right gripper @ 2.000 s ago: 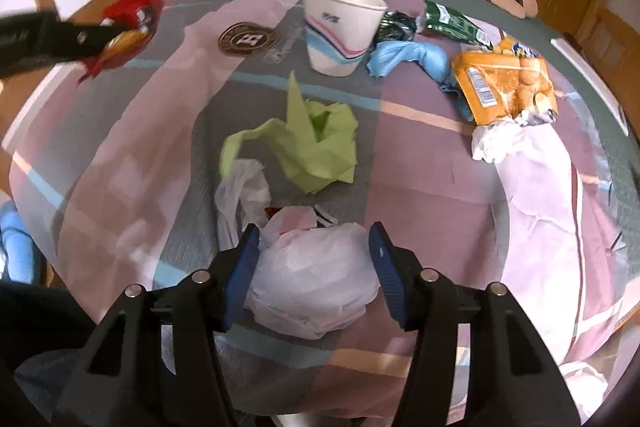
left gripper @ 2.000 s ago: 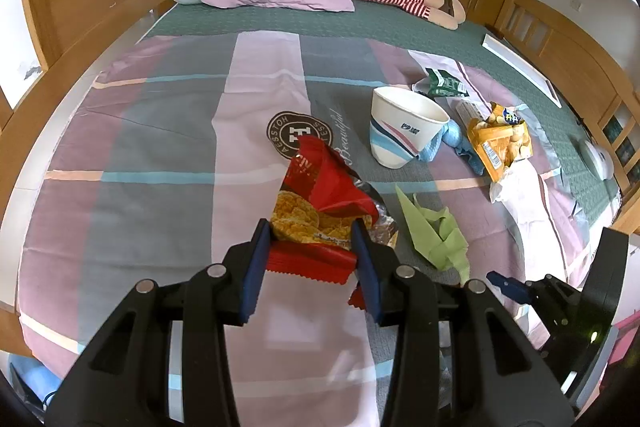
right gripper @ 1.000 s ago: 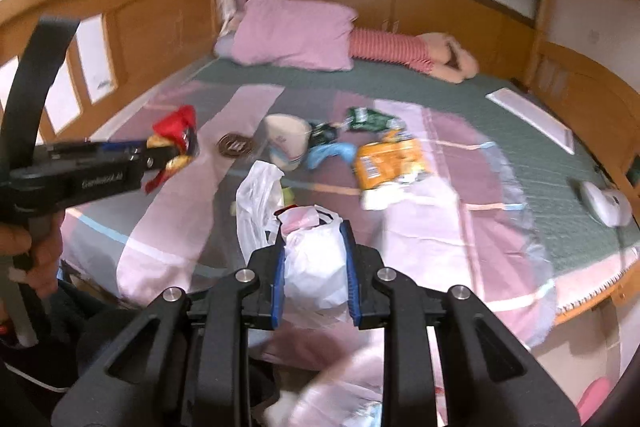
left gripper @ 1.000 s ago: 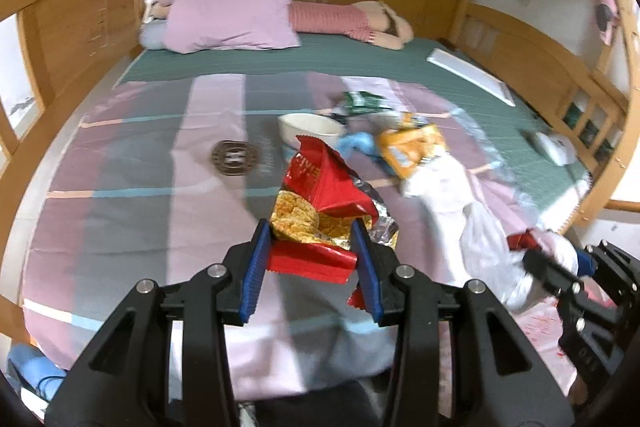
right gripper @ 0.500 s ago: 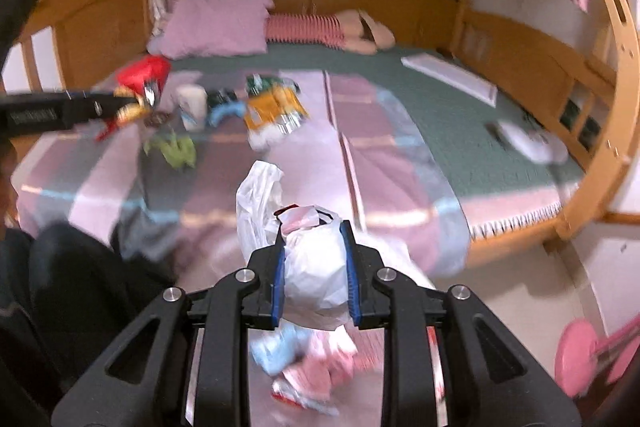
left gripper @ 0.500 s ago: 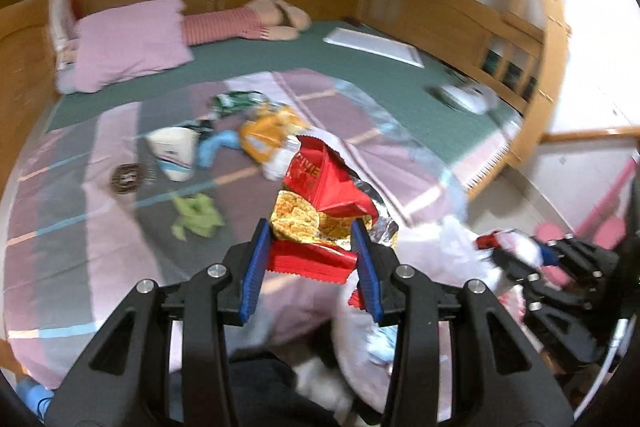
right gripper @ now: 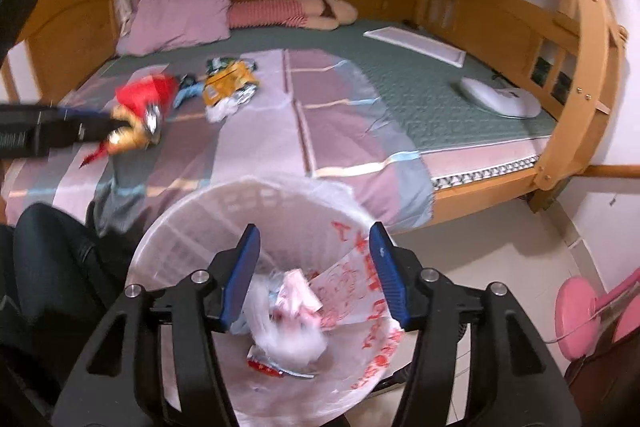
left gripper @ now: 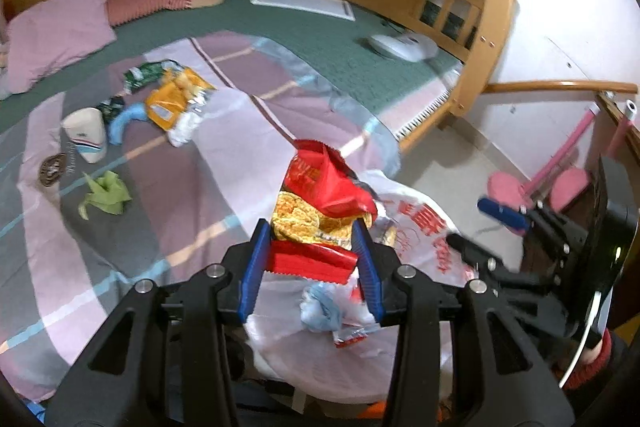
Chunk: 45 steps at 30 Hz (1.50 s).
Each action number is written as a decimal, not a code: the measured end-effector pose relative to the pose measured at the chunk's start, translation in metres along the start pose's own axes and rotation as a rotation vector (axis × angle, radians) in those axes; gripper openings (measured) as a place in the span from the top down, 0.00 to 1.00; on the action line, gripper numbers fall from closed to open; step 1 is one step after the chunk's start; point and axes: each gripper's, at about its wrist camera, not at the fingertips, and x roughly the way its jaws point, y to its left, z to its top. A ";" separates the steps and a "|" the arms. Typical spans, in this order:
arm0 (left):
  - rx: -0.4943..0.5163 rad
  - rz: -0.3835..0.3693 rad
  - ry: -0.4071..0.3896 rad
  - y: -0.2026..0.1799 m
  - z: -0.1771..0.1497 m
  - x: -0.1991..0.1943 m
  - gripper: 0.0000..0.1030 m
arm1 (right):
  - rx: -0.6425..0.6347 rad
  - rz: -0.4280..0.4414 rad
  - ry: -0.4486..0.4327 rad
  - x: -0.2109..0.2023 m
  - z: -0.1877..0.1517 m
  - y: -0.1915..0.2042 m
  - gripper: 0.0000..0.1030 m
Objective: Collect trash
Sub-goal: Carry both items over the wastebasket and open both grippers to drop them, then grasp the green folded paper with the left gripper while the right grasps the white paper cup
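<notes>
Wooden bed frame (right gripper: 580,75) and panelled walls enclose the room where we work, with a green mattress (right gripper: 420,83) half covered by a striped pink-and-grey sheet (left gripper: 120,227). Against the headboard we see a pink pillow (right gripper: 184,19) and a striped stuffed doll (right gripper: 288,13), and a flat white panel (right gripper: 416,45) and a white oval device (right gripper: 500,99) lie on the bare green side. Beside the bed stands our white bin (right gripper: 192,219), lined with a plastic bag (right gripper: 360,291) printed in red and already holding crumpled white and pink wrappers (right gripper: 292,319). Our right gripper (right gripper: 316,275) hangs directly above the bin mouth, its blue-padded jaws spread wide and gripping nothing. Our left gripper (left gripper: 310,259) is clamped on the lower edge of a red snack bag (left gripper: 320,203), carried in the air at the edge of the bed, just short of the bin in the right wrist view and blurred there. On the sheet, well apart from the bin, litter remains: an orange snack packet (left gripper: 176,99), a white paper cup (left gripper: 86,139) on its side, a blue scrap (left gripper: 124,121) touching the cup, a green wrapper (left gripper: 144,77), crumpled green paper (left gripper: 104,193) and a wad of white tissue (left gripper: 184,129) beside the orange packet. Pink round pads on a pink stand (left gripper: 532,183) sit on the floor.
</notes>
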 end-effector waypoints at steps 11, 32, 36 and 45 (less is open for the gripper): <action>-0.014 0.019 0.008 0.002 -0.004 0.006 0.18 | 0.029 -0.018 0.016 0.008 0.003 -0.011 0.45; -0.351 0.439 -0.124 0.212 0.013 -0.026 0.20 | 0.026 0.097 0.034 0.069 0.062 0.039 0.41; -0.390 0.440 -0.042 0.261 0.013 0.003 0.27 | 0.002 0.139 0.029 0.102 0.088 0.072 0.41; -0.389 0.229 0.105 0.286 0.017 0.109 0.19 | -0.041 0.215 0.039 0.146 0.126 0.146 0.41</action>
